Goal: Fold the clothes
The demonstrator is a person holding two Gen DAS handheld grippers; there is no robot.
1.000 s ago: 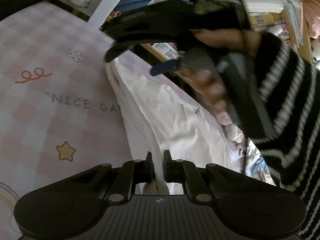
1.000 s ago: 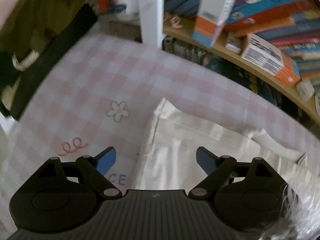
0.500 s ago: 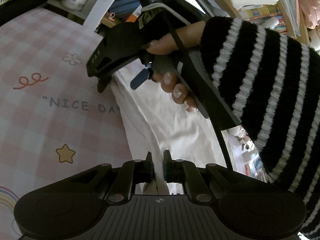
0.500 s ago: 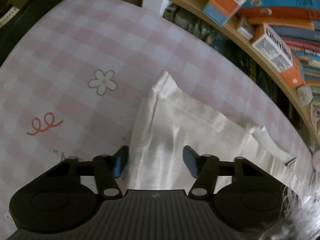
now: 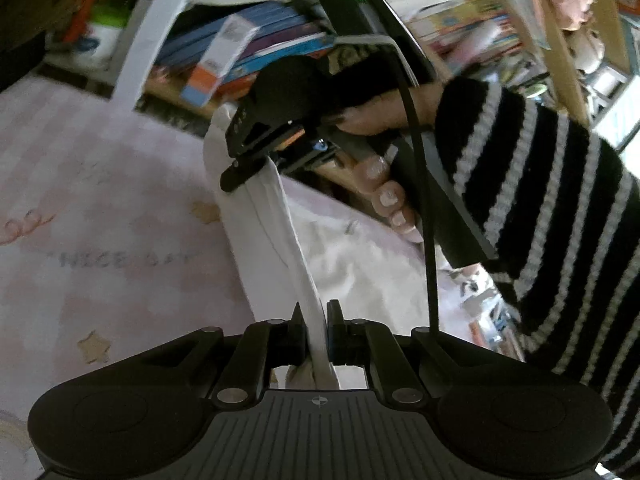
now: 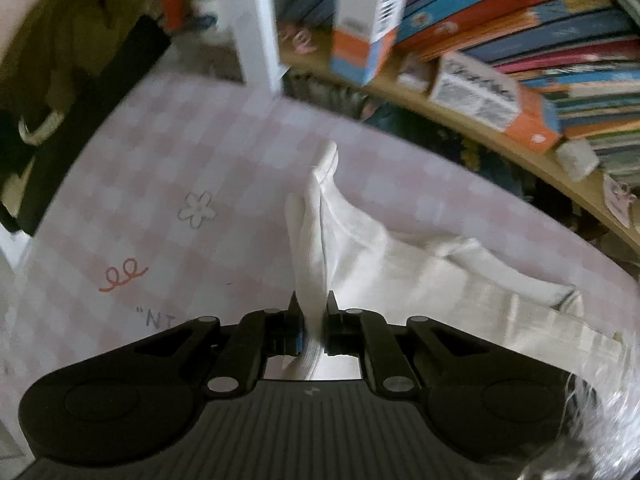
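Observation:
A white garment (image 5: 344, 256) lies on a pink checked cloth (image 5: 100, 208). My left gripper (image 5: 316, 312) is shut on the near edge of the white garment, which runs taut from its jaws up to the other tool. In the left wrist view my right gripper (image 5: 256, 160), held by a hand in a black-and-white striped sleeve (image 5: 552, 208), pinches the garment's far edge and lifts it. In the right wrist view my right gripper (image 6: 313, 306) is shut on a raised fold of the white garment (image 6: 400, 256).
A wooden bookshelf (image 6: 480, 120) full of books and boxes runs along the far side of the pink checked cloth (image 6: 168, 168). A white post (image 6: 252, 20) stands at the back. Dark bags (image 6: 60, 60) sit at the left.
My right gripper came down over the garment's edge, closed from wide open onto it and lifted a fold. My left gripper rose with its edge, pulling the fabric taut.

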